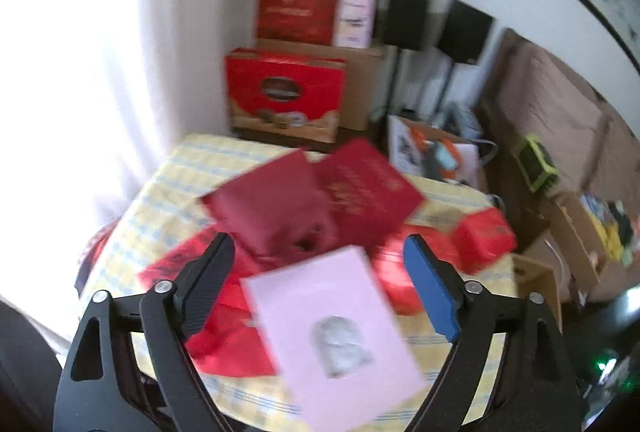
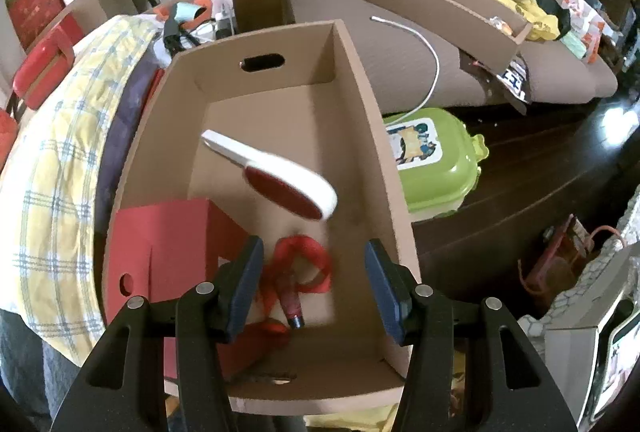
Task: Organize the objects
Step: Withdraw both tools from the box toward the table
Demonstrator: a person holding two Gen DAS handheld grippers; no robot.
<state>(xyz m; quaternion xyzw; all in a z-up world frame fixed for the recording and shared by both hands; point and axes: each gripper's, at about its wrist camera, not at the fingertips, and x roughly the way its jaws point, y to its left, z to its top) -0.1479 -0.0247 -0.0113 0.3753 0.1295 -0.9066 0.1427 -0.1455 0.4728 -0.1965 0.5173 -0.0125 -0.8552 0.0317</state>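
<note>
- The left gripper point(image 1: 320, 264) hovers above the table point(image 1: 132, 200), which is covered by a yellow checked cloth; its jaws stand wide apart with nothing pressed between the pads.
- Below it a pale pink box point(image 1: 336, 336) lies flat near the table's front edge, partly over red bags point(image 1: 228, 336).
- Behind the pink box a dark red pouch point(image 1: 272, 208) and a red flat box with gold lettering point(image 1: 368, 188) lie side by side, touching; a small red packet point(image 1: 484, 236) sits off to the right.
- The view is blurred, so finer details on the boxes cannot be read.
- The right gripper point(image 2: 316, 288) points down into an open cardboard box point(image 2: 372, 104) beside the table, jaws apart and gripping nothing.
- Inside the box a white lint brush with a red pad point(image 2: 280, 176) appears blurred, apart from the fingers point(image 2: 384, 288); whether it rests on the bottom cannot be told.
- A red ribbon with a small tube point(image 2: 296, 280) lies on the box floor, and a red folded carton point(image 2: 160, 244) stands in the near left corner.
</note>
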